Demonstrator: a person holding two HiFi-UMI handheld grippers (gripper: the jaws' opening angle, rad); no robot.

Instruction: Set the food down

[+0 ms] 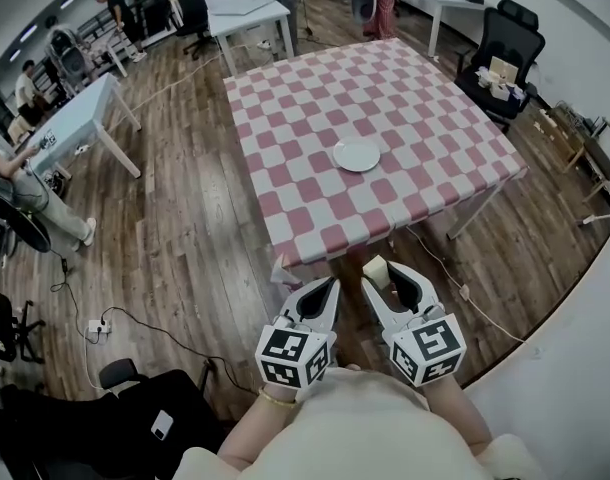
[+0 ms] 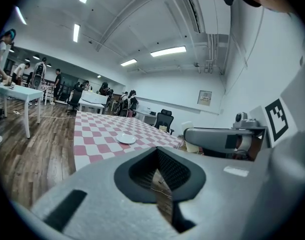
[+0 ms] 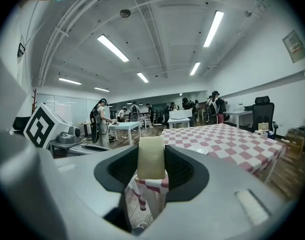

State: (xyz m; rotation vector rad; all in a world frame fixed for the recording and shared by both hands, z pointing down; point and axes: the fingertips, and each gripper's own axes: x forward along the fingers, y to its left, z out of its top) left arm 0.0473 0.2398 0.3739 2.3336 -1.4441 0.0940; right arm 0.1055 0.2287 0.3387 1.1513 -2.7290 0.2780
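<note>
Pale beige rectangular food block (image 3: 151,157) is being clamped between right gripper (image 1: 387,274) fingers, in the air just short of the red-and-white checked bench (image 1: 315,118). Left gripper (image 1: 325,290) fingers are being held clenched, empty. Carrying step is judged. Next, reaching over the bench toward the round white plate (image 1: 357,155), lowering, then releasing.

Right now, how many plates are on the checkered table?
1. A white plate sits near the middle of the checkered table. The whole tabletop shows in the head view, so none looks hidden.
</note>
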